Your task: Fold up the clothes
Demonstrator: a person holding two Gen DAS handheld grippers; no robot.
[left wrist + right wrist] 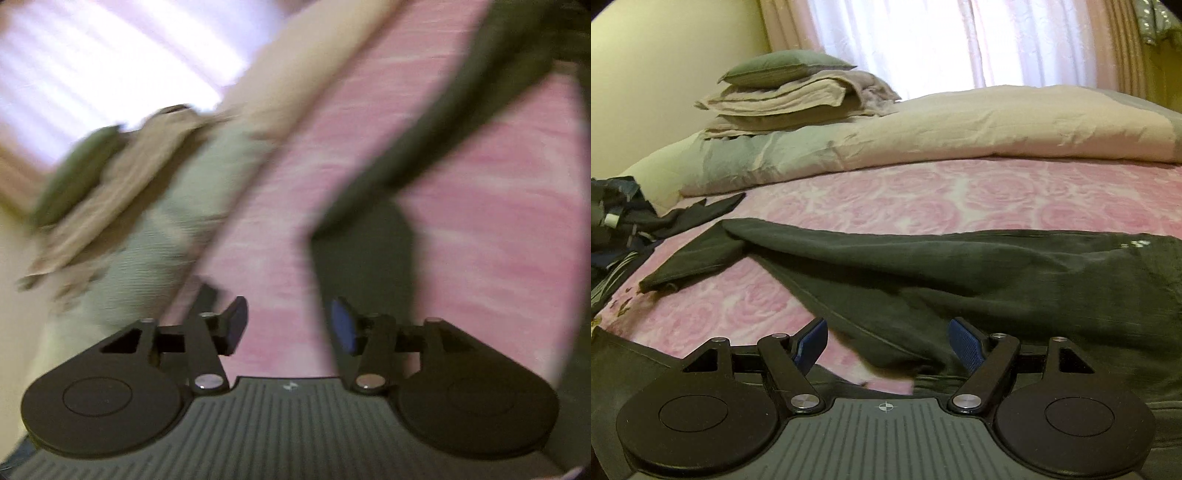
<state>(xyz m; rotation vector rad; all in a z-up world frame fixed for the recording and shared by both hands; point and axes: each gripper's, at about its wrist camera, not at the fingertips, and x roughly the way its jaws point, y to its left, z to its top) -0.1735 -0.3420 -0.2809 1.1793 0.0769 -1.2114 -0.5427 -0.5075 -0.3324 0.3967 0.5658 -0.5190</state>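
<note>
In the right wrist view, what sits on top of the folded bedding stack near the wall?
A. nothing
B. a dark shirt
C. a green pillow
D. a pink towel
C: a green pillow lies on top of the folded beige bedding at the far left of the bed.

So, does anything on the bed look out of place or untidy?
Yes. The dark garment lies crumpled and unfolded on the pink floral bedspread, one sleeve askew. More dark clothes are heaped at the left edge.

one dark garment [960, 273], one pillow [783, 68], one folded blanket [790, 99], one duvet [960, 125]
</note>
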